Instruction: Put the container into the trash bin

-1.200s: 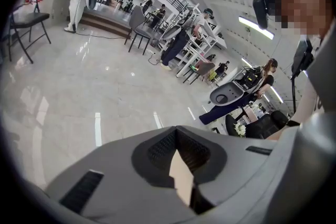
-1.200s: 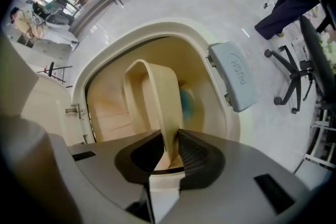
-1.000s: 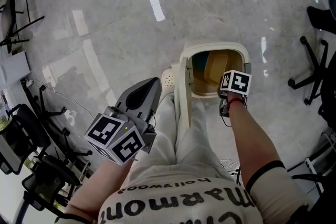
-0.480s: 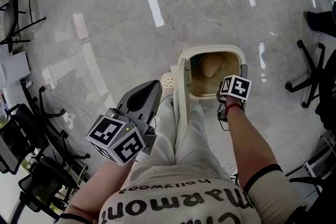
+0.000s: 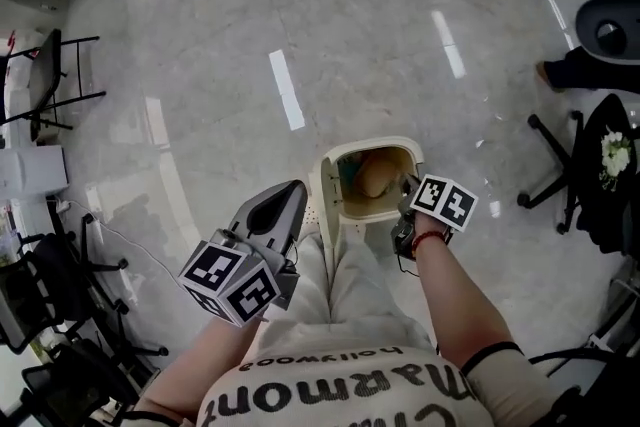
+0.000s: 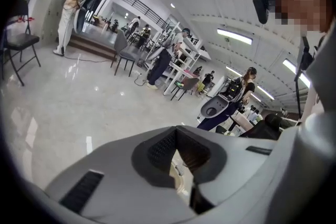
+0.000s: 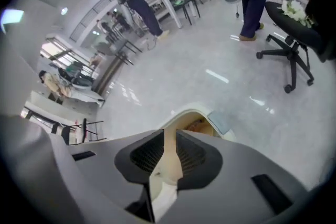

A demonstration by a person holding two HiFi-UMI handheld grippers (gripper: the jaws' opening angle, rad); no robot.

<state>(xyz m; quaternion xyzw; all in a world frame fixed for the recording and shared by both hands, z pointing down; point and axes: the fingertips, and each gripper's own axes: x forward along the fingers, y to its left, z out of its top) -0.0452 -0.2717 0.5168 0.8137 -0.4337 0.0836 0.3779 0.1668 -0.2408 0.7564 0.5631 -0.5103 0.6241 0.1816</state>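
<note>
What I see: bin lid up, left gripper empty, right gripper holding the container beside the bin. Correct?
Not quite. The right gripper holds nothing: the right gripper view shows its jaws slightly apart with nothing between them. The container lies inside the bin, as the head view shows. Lid up and left gripper empty are correct.

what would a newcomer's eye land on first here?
The open bin on the floor, centre of the head view, with a tan container lying inside. Next, the right gripper at the bin's near edge, jaws slightly apart with nothing between them. The left gripper is held off to the side, shut.
</note>
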